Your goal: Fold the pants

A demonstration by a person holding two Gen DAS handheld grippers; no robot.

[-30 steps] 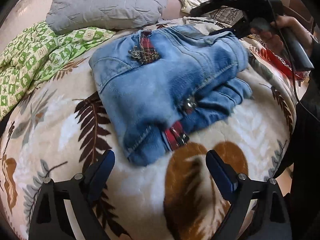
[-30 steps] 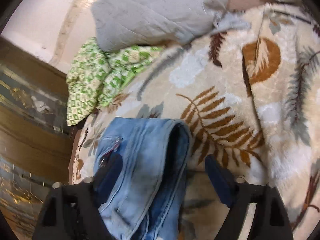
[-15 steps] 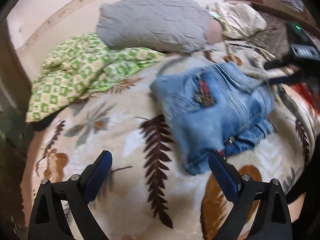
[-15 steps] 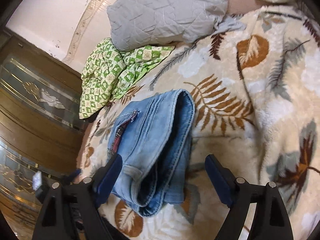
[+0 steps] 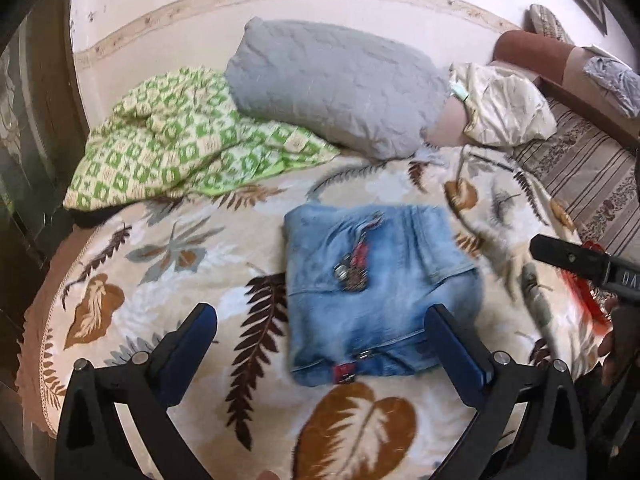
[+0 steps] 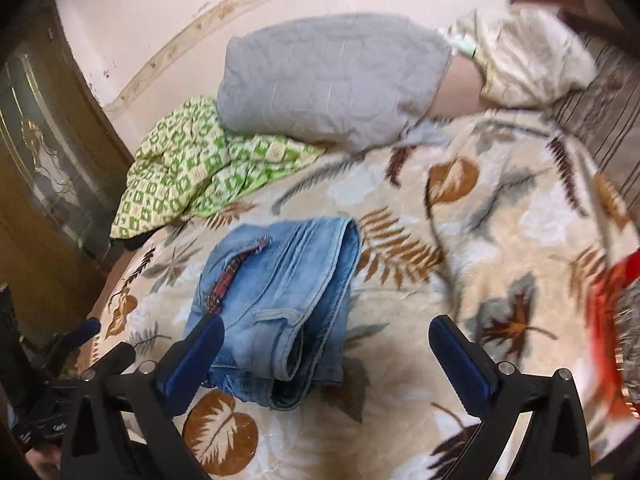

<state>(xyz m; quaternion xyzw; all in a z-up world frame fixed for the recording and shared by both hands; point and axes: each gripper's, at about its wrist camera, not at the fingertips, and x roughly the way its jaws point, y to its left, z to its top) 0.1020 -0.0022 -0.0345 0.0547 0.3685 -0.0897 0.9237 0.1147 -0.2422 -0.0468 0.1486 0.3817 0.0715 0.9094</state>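
Note:
The light-blue jeans (image 5: 376, 292) lie folded into a compact square on the leaf-patterned blanket (image 5: 168, 280), with a red plaid trim and metal studs on top. They also show in the right wrist view (image 6: 280, 312), seen from the folded edge. My left gripper (image 5: 320, 344) is open and empty, held above and in front of the jeans. My right gripper (image 6: 324, 352) is open and empty, above the near end of the jeans. The right gripper's body shows at the right edge of the left wrist view (image 5: 588, 264).
A grey pillow (image 5: 336, 84) and a green-and-white checked cloth (image 5: 184, 148) lie at the back of the bed. A cream cloth (image 5: 500, 108) and a striped sheet (image 5: 592, 184) lie at the back right. A dark wooden door (image 6: 44, 168) stands left. Something red (image 6: 604, 320) lies at the right.
Both grippers have pulled up and back from the folded jeans, so more of the bed shows. The jeans stay folded in place.

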